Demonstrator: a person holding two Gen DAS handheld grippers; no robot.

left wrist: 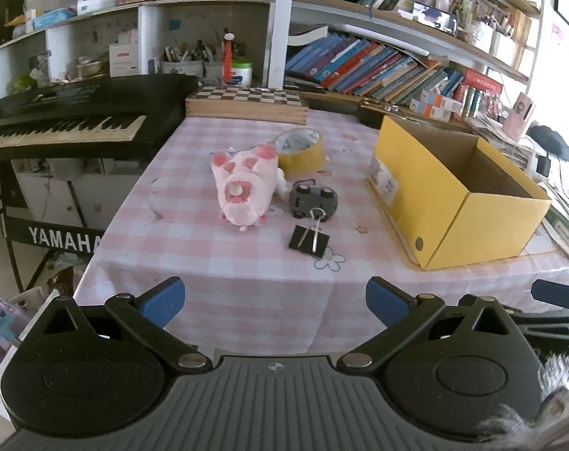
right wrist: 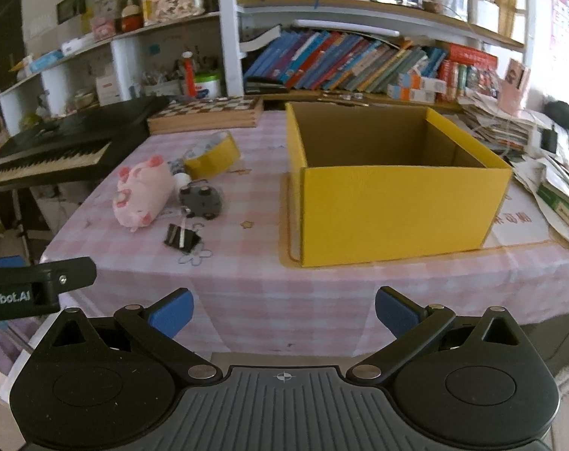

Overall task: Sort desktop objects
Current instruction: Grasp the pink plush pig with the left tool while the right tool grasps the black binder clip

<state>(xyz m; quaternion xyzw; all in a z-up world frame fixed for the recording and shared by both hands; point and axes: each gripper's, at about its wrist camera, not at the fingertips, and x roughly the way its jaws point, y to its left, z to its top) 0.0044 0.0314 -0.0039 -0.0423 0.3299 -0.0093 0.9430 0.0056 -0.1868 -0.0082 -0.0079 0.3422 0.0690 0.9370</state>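
A pink plush pig lies on the pink checked tablecloth. Behind it stands a yellow tape roll. A grey toy car lies upside down to the right of the pig, and a black binder clip lies in front of the car. An open yellow cardboard box stands empty at the right. My left gripper is open and empty at the table's near edge. My right gripper is open and empty in front of the box.
A black Yamaha keyboard stands left of the table. A wooden chessboard box lies at the table's back edge. Bookshelves fill the wall behind. Papers and cables are piled at the right of the box.
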